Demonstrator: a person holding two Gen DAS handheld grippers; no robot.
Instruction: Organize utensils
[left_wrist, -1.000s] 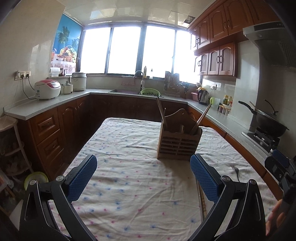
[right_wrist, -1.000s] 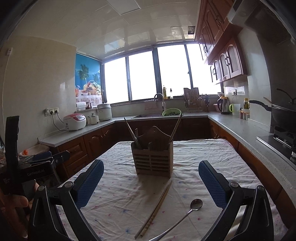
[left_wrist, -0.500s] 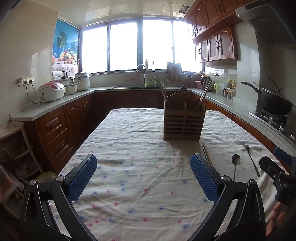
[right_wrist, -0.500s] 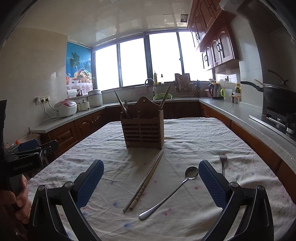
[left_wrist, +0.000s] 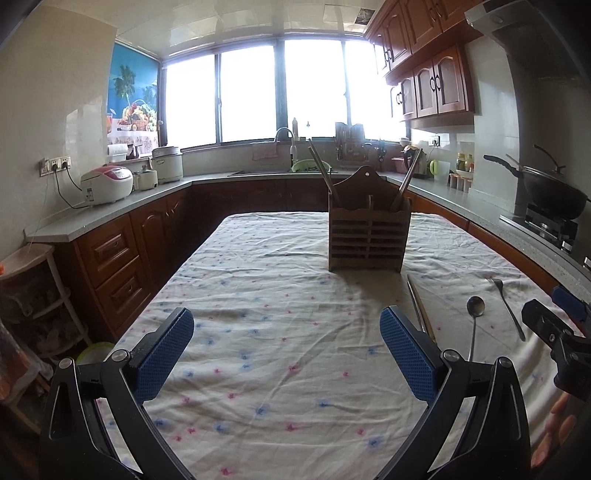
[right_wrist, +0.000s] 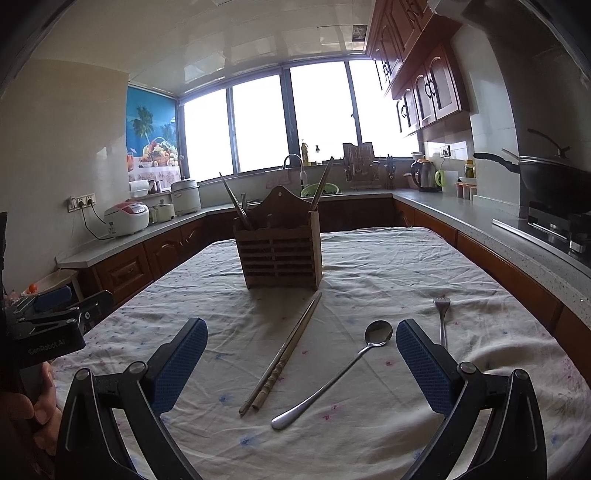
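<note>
A wooden utensil holder (right_wrist: 279, 249) stands on the cloth-covered table (right_wrist: 388, 258), with chopsticks sticking out of it; it also shows in the left wrist view (left_wrist: 367, 236). In front of it lie a pair of chopsticks (right_wrist: 284, 350), a metal spoon (right_wrist: 340, 373) and a fork (right_wrist: 442, 317). My right gripper (right_wrist: 301, 365) is open and empty, low over the chopsticks and spoon. My left gripper (left_wrist: 286, 354) is open and empty over bare cloth, left of the chopsticks (left_wrist: 419, 308), spoon (left_wrist: 474, 321) and fork (left_wrist: 508, 306).
Kitchen counters ring the table. A rice cooker (left_wrist: 107, 184) stands on the left counter, a sink (left_wrist: 291, 168) at the back, a wok (left_wrist: 550, 192) on the stove at right. A small shelf (left_wrist: 33, 295) stands left of the table.
Both grippers have tilted down and moved in toward the table. The chopsticks, spoon and fork now sit fuller in both views. Both stay open.
</note>
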